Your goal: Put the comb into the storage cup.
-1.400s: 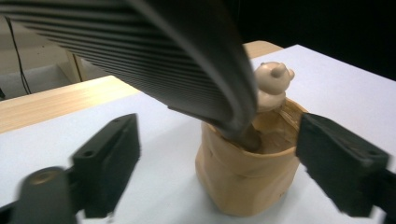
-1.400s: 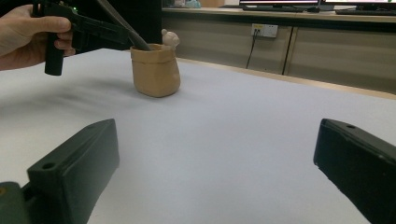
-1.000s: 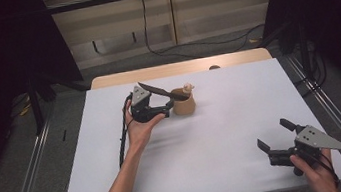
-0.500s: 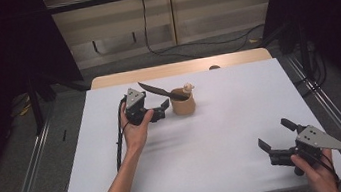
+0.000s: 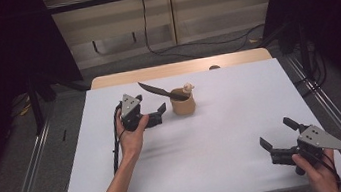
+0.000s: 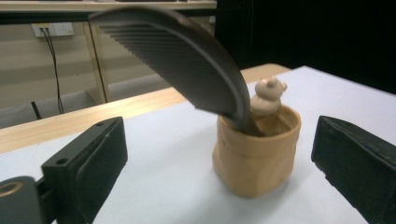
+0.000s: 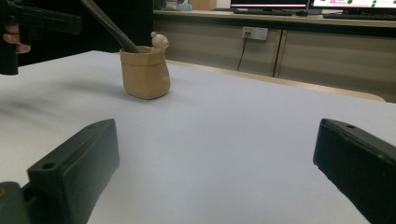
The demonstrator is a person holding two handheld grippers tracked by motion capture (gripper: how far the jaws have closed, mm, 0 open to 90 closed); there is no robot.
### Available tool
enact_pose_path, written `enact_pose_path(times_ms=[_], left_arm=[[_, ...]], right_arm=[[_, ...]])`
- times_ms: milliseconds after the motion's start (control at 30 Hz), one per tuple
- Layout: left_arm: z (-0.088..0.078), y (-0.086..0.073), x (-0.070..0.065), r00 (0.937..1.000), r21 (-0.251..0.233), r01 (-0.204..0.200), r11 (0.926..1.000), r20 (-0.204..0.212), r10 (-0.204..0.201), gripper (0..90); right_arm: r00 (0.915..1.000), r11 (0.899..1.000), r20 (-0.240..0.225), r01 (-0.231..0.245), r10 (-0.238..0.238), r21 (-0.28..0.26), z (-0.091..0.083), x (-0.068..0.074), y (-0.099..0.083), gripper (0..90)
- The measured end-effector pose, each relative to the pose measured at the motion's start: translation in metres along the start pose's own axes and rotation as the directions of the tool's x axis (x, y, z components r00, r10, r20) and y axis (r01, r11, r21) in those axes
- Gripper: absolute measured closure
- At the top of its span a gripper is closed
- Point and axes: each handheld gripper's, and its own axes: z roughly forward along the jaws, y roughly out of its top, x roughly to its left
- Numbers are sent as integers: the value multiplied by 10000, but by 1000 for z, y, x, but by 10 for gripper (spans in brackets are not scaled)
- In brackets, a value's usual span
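A small tan pouch-shaped cup (image 5: 183, 105) (image 6: 256, 157) (image 7: 145, 73) stands upright near the far middle of the white table. A dark comb (image 5: 157, 90) (image 6: 183, 57) leans out of it toward the left, and a little tan bear figure (image 5: 187, 88) (image 6: 267, 95) (image 7: 159, 41) sits at its rim. My left gripper (image 5: 153, 112) is open, just left of the cup, with nothing between its jaws. My right gripper (image 5: 277, 135) is open near the front right, far from the cup.
The white table sheet (image 5: 228, 128) covers a wooden top whose far edge (image 5: 179, 68) shows bare. Metal rails (image 5: 32, 166) run along both sides. Cables lie on the floor beyond the table.
My left gripper has drawn back to the left, away from the cup and comb, and now stands apart from them. The right gripper has hardly moved.
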Motion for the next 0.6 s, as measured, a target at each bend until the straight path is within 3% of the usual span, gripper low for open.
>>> enact_pose_path(times_ms=[300, 600], left_arm=[[-17, 0, -7, 9993, -424, -386, 9984, 11, 386, 28], [-32, -2, -6, 9995, -537, -311, 9981, -105, 305, 27]], right_arm=[[10000, 10000, 4, -6, 6, 49, 0, 1, -1, 0], [10000, 10000, -8, -30, 30, 78, 0, 2, -1, 0]])
